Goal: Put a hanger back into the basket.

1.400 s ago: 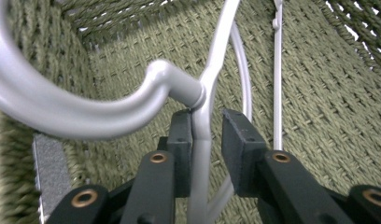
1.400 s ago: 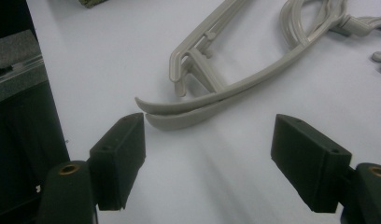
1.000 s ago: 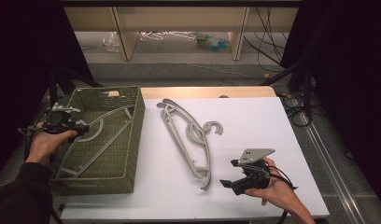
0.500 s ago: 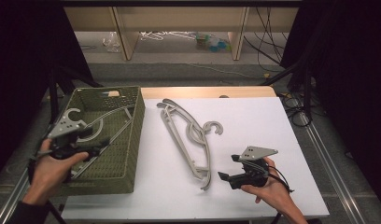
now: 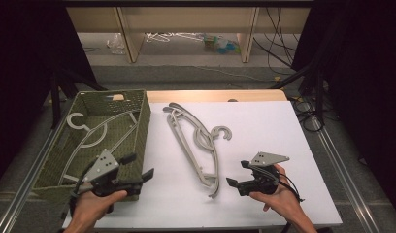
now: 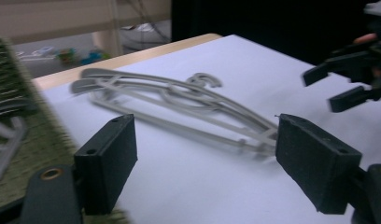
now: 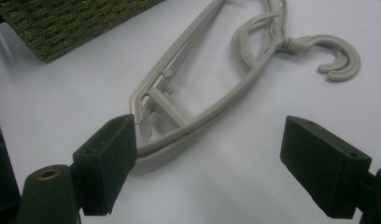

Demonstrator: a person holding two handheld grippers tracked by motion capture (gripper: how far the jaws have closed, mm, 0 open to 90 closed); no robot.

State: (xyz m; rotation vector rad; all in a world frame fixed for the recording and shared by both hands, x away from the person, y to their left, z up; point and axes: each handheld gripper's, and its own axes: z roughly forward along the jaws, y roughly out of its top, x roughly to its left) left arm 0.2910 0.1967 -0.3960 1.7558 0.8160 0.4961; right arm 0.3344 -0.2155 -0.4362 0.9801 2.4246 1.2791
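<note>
With one hanger (image 5: 96,133) already in the basket (image 5: 143,127), our empty left tongs (image 5: 138,171), jaws just opened wide, and spread right tongs (image 5: 239,173) next must pinch the hangers (image 5: 193,141) right of the basket.

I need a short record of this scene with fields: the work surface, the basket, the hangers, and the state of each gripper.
surface: white table top
basket: green woven basket, at the left, one hanger inside
hangers on table: grey stack, between the grippers
left gripper: jaws just opened, nothing between them
right gripper: open, empty, beside the stack's near end
</note>
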